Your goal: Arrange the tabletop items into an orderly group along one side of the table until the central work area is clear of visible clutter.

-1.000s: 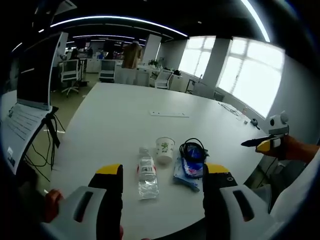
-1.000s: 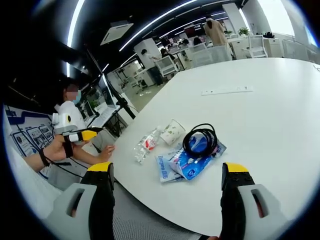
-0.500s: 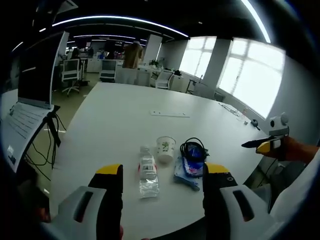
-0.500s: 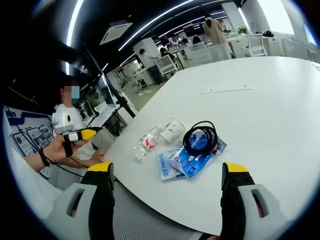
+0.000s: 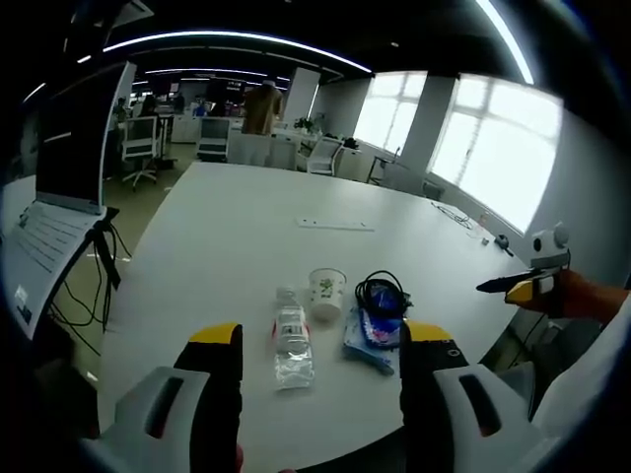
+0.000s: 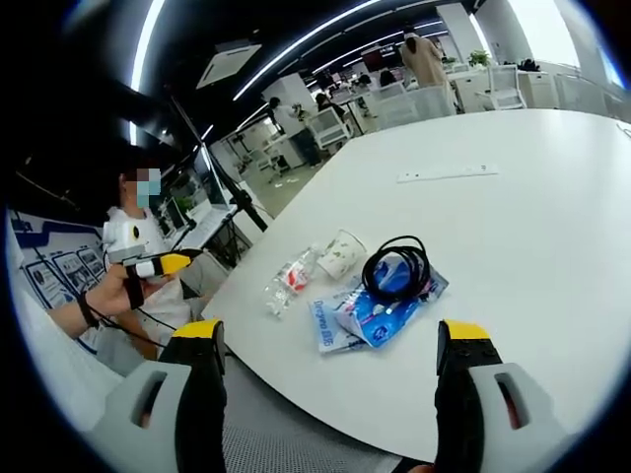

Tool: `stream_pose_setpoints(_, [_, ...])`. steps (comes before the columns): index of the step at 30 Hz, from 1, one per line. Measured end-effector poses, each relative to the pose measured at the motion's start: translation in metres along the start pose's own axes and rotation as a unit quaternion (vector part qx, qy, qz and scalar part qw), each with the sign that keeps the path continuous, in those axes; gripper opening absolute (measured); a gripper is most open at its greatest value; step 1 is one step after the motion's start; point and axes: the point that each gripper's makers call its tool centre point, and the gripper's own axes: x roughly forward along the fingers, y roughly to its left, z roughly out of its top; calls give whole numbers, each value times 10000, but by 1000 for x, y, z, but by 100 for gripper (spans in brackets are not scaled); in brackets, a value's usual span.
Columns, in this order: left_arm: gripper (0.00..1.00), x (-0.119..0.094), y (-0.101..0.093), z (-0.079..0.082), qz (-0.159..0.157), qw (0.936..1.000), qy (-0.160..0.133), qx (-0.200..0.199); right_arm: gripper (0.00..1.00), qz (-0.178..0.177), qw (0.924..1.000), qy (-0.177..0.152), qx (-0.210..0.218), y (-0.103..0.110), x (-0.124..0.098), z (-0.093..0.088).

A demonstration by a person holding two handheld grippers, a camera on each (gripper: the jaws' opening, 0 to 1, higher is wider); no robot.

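On the white table (image 5: 246,227) near its front edge lie a clear plastic bottle (image 5: 291,345) on its side, a paper cup (image 5: 325,294) and a blue packet (image 5: 373,330) with a coiled black cable (image 5: 382,294) on top. My left gripper (image 5: 311,345) is open, held above the table edge in front of the bottle. In the right gripper view the bottle (image 6: 289,281), the cup (image 6: 342,254), the blue packet (image 6: 370,317) and the cable (image 6: 396,270) lie ahead of my open right gripper (image 6: 330,340), which hangs off the table's edge. The right gripper (image 5: 527,281) also shows at the far right of the left gripper view.
A flat white strip (image 5: 333,225) lies further up the table. A laptop on a stand (image 5: 54,187) is at the left. Office chairs and desks stand behind. A seated person (image 6: 128,256) holds the left gripper (image 6: 158,264) at the table's left side.
The right gripper view has shifted slightly, so the items sit a touch higher. The left gripper view is nearly unchanged, and the items on the table have not moved.
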Motion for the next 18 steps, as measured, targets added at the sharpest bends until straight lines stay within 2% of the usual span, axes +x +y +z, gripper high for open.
stream_pose_setpoints(18, [65, 3, 1, -1, -7, 10000, 3, -56, 89, -7, 10000, 21, 11, -3, 0, 1])
